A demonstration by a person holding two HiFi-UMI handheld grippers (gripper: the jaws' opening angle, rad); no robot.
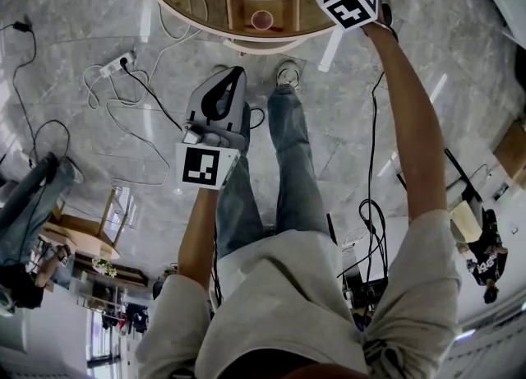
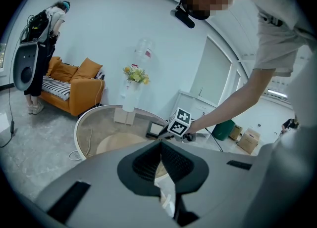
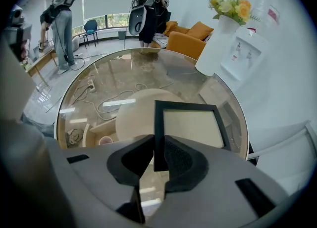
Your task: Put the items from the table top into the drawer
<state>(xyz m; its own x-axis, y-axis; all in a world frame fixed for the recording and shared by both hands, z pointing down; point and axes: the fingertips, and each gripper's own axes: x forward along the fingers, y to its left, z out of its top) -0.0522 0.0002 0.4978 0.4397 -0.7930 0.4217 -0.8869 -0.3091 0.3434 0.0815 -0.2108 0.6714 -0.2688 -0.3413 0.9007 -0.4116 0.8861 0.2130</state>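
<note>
Round glass worktop (image 3: 124, 73) seen along the right tongs (image 3: 158, 145), which are clamped on the left bar of a black picture frame (image 3: 193, 128). The bar stands between the two dark pads, and both pads bear on it. The frame lies flat on the glass, near the worktop's rim at 3 o'clock, and the rest of it extends from the tongs toward 1 o'clock. A white vase (image 3: 218, 44) of yellow flowers stands on the worktop at 12 o'clock from the frame. Through the glass, at 9 o'clock from the tongs, the open wooden drawer (image 3: 94, 132) is visible with a small pink cup (image 3: 105, 140) inside it. In the head view, the drawer projects from under the worktop's near edge, and the right arm reaches over the rim at 3 o'clock of it. The left tongs (image 2: 161, 145) are held clear of the worktop, over the marble floor (image 1: 99, 164), at 7 o'clock from the drawer. Their pads meet at the tips with nothing between them. A power strip (image 1: 115, 63) and loose white cables lie on the floor at 9 o'clock.
</note>
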